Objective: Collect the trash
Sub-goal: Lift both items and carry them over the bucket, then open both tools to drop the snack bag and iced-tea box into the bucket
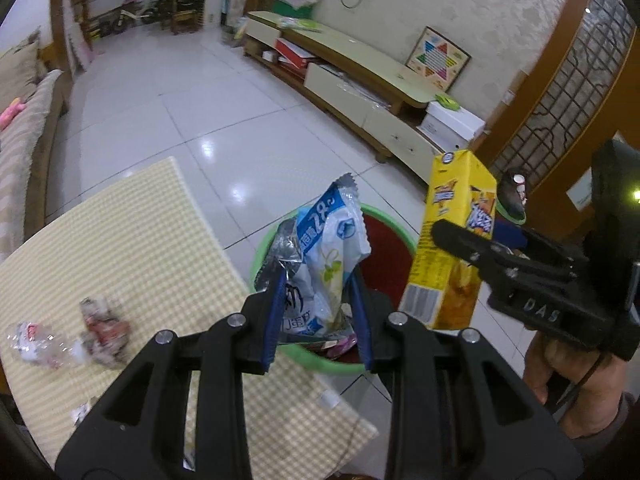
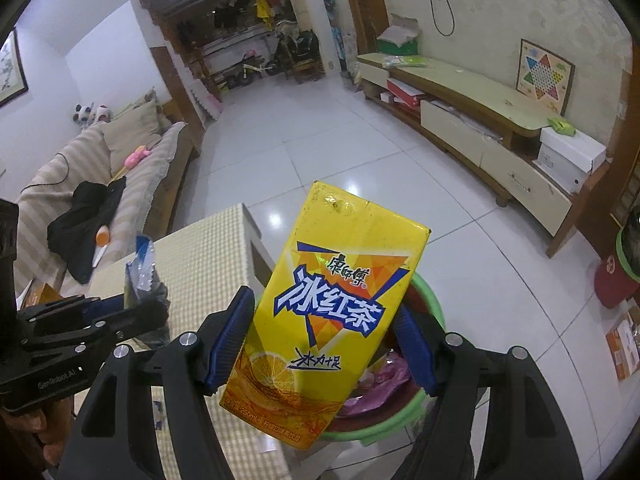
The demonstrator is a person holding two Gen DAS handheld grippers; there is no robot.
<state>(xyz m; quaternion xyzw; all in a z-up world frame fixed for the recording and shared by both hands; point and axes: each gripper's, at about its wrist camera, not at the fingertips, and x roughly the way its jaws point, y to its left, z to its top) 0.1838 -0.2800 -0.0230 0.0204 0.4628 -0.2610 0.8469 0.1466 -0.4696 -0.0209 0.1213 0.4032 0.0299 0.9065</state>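
The worktop wears a pale yellow and white check. The wrapper at centre frame is white and light blue with silver edges. The carton is bright yellow with blue, white and orange lettering. The bin has a green rim and dark red inside. Both grippers' fingers are black with blue pads.

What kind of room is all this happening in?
Most likely a home living room: a sofa with cushions runs along one wall, a long low TV cabinet along the other, and a child's balance bike is parked at the far end of the tiled floor.
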